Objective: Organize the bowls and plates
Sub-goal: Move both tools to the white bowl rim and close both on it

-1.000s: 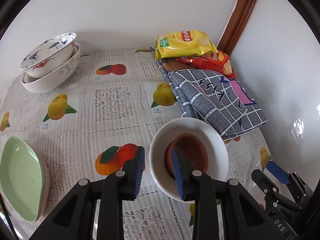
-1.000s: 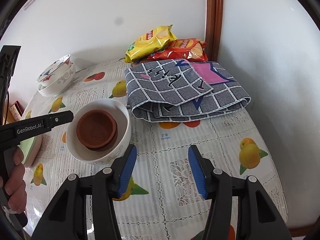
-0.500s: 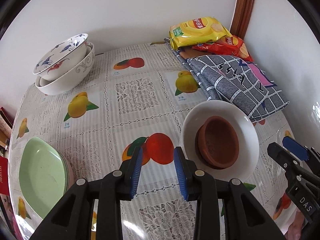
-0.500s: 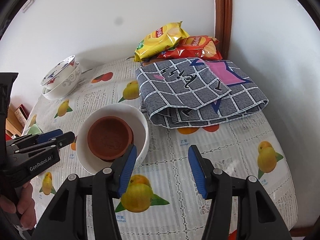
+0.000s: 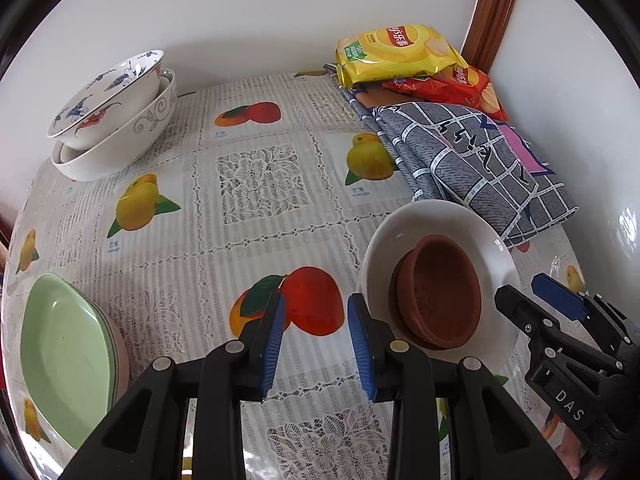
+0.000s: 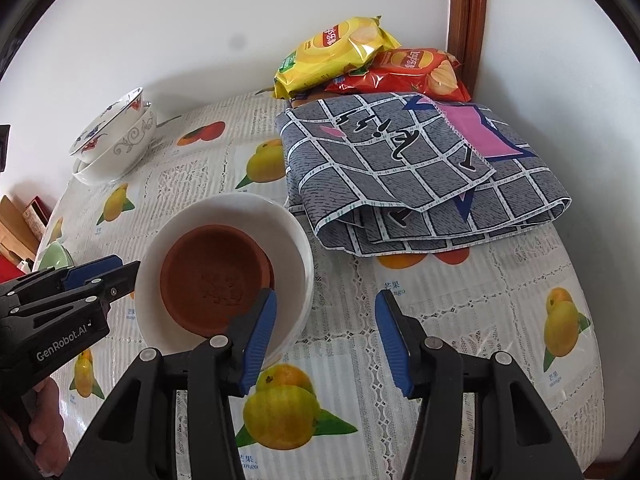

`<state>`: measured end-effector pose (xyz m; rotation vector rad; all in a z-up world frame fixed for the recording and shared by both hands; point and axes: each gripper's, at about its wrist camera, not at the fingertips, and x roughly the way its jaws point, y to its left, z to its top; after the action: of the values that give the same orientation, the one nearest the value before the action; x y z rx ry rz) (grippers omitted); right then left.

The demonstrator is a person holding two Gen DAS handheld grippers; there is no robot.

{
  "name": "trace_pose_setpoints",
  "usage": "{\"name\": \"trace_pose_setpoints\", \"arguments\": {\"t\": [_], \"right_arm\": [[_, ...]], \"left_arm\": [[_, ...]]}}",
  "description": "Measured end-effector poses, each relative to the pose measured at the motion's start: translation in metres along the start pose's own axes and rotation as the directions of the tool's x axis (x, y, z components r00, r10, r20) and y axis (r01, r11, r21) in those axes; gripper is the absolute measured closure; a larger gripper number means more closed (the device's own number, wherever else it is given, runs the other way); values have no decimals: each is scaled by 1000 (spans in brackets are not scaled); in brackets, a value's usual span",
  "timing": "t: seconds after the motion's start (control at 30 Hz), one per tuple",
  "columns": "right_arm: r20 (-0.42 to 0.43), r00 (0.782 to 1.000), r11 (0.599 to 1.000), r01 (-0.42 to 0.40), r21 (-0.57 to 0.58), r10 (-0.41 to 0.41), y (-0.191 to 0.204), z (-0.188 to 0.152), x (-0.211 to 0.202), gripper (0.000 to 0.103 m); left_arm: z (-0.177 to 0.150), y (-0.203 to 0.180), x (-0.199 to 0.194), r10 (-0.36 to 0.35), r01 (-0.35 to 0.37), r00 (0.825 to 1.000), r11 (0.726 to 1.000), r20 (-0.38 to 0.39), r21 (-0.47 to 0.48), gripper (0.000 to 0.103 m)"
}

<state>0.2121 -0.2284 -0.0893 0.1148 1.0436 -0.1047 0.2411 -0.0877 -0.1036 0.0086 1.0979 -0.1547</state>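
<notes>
Far left of the left wrist view: green plate stacked on a pinkish plate, right at the edge of the fruit-print tablecloth. Back left by the wall: blue-and-red painted bowl nested a bit tilted in a bigger scroll-pattern white bowl. Moving toward the middle: left gripper hovering over the printed red fruit, jaws apart with only tablecloth between them, gripping nothing. Just to its right: white bowl sitting on the cloth with a terracotta bowl inside, leaning against the near-left wall of it. Right gripper parted too, not clamped on anything; left finger over the near rim of the white bowl in its own camera, right finger over bare tablecloth, can't tell whether the pad actually touches the rim. Behind and right of the bowl: folded grey checked cloth with a pink patch, edge just beside the bowl. Back right corner: yellow chip bag lying partly on top of a red chip bag, both by the wooden trim.
</notes>
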Motion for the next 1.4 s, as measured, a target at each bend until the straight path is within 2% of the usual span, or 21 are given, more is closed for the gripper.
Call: {"name": "trace_pose_setpoints", "arguments": {"t": [0.13,0.23,0.4,0.5,0.6,0.67,0.9,1.07,1.23,1.4], "right_arm": [[-6,1000,1000,3,0,-3,-1,1,3,52],[-13,1000,1000,7,-12,-7,-1,2,5,52],[-14,1000,1000,21,-23,-21,0,3,8,52],[-22,1000,1000,20,-19,-20,-1,3,10,52],[-26,999,1000,20,-23,-20,-1,4,11,52],[-23,1000,999,20,-27,-21,-1,3,11,52],[-31,999,1000,13,-14,-13,-2,1,13,52],[-33,999,1000,20,-17,-20,-2,2,13,52],[-32,999,1000,15,-9,-15,-4,2,12,52],[-38,999,1000,10,-8,-10,-5,3,14,52]], "left_arm": [[5,13,-8,-53,57,997,995,54,-76,72],[8,19,-5,-100,102,995,990,27,-94,72],[7,15,3,-116,116,993,990,3,-75,73],[7,14,1,-107,108,994,992,12,-68,73],[11,27,-9,-153,160,986,979,64,-129,72],[13,26,-8,-176,178,984,977,32,-115,72],[8,16,-4,-164,165,986,984,27,-68,72],[9,6,1,-171,171,985,985,-12,-34,72],[5,0,15,-154,153,987,988,-39,-37,72],[3,-2,24,-170,167,984,984,-51,-56,72]]}}
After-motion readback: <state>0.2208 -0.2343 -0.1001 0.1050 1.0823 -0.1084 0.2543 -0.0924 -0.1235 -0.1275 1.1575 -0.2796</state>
